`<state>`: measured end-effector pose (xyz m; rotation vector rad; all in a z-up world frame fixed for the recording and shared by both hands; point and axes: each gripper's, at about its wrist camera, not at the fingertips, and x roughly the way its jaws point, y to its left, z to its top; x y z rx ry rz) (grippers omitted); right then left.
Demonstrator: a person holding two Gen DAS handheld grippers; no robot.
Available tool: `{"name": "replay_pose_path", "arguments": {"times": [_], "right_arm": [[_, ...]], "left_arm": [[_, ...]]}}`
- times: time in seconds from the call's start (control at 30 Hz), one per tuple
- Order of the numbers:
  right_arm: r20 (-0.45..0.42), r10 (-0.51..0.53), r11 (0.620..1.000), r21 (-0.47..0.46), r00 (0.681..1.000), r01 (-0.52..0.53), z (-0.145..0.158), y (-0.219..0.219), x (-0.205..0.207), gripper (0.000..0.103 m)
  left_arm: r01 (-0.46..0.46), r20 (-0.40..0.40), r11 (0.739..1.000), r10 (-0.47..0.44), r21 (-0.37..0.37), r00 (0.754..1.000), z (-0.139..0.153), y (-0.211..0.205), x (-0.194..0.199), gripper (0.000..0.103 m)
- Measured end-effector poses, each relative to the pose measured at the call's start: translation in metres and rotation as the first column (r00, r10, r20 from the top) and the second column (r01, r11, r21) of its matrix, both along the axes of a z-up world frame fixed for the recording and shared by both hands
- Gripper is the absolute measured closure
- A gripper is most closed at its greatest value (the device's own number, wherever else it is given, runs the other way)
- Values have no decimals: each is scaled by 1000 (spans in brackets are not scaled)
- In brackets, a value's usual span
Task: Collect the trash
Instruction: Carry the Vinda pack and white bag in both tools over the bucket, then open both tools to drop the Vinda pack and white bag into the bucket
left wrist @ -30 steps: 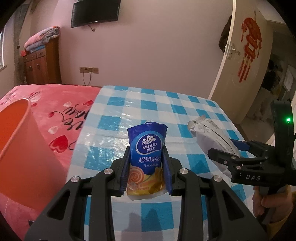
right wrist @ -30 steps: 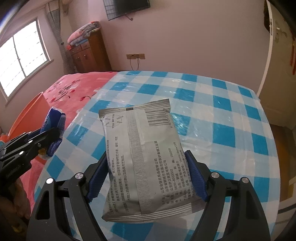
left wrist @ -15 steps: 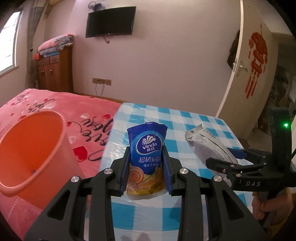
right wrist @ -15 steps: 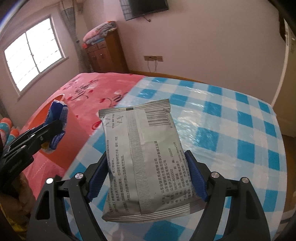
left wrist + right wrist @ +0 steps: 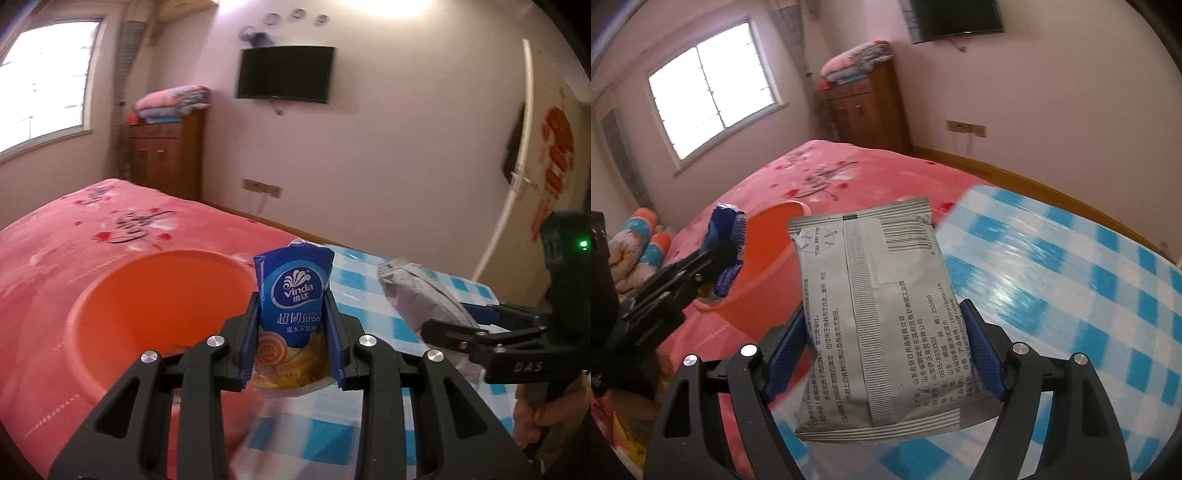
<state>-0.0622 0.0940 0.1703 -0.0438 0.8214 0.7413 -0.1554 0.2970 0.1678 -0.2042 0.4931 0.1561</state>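
Note:
My left gripper (image 5: pixel 291 310) is shut on a blue Vinda tissue pack (image 5: pixel 291 295), held upright just right of the orange bucket (image 5: pixel 155 306). My right gripper (image 5: pixel 882 328) is shut on a grey foil packet (image 5: pixel 875 314), held over the left edge of the blue-checked table (image 5: pixel 1071 280). In the right wrist view the bucket (image 5: pixel 768 258) stands to the left behind the packet, with the left gripper (image 5: pixel 727 254) and the tissue pack (image 5: pixel 726 236) over its rim. In the left wrist view the right gripper (image 5: pixel 454 317) holds the grey packet (image 5: pixel 421 291) at the right.
A bed with a pink cover (image 5: pixel 74 236) lies behind the bucket. A wooden cabinet (image 5: pixel 162 155) with folded blankets and a wall TV (image 5: pixel 284 74) are at the back. A door (image 5: pixel 546 158) stands at the right. Rolled bedding (image 5: pixel 639 236) lies at the far left.
Both grippers have swung left from over the table toward the orange bucket, still holding the tissue pack and the grey packet. The bucket now sits closer, just left of the tissue pack.

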Motion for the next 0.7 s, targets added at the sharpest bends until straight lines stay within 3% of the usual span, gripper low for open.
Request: {"name": "replay_pose_path", "arguments": {"times": [0.27, 0.5, 0.6, 0.7], "right_arm": [[13, 149, 988, 38, 989, -149, 24, 82, 4, 24], [16, 227, 973, 37, 974, -227, 28, 142, 6, 24], [-8, 238, 970, 53, 971, -237, 25, 158, 13, 22], [-42, 227, 970, 100, 973, -222, 22, 161, 23, 12]], "left_arm": [[-150, -36, 989, 150, -13, 988, -11, 58, -1, 69], [-203, -91, 978, 199, -42, 976, -30, 86, 3, 68], [-227, -104, 973, 222, -41, 970, -35, 92, 4, 60], [-258, -119, 966, 253, -32, 960, -40, 94, 7, 39]]}}
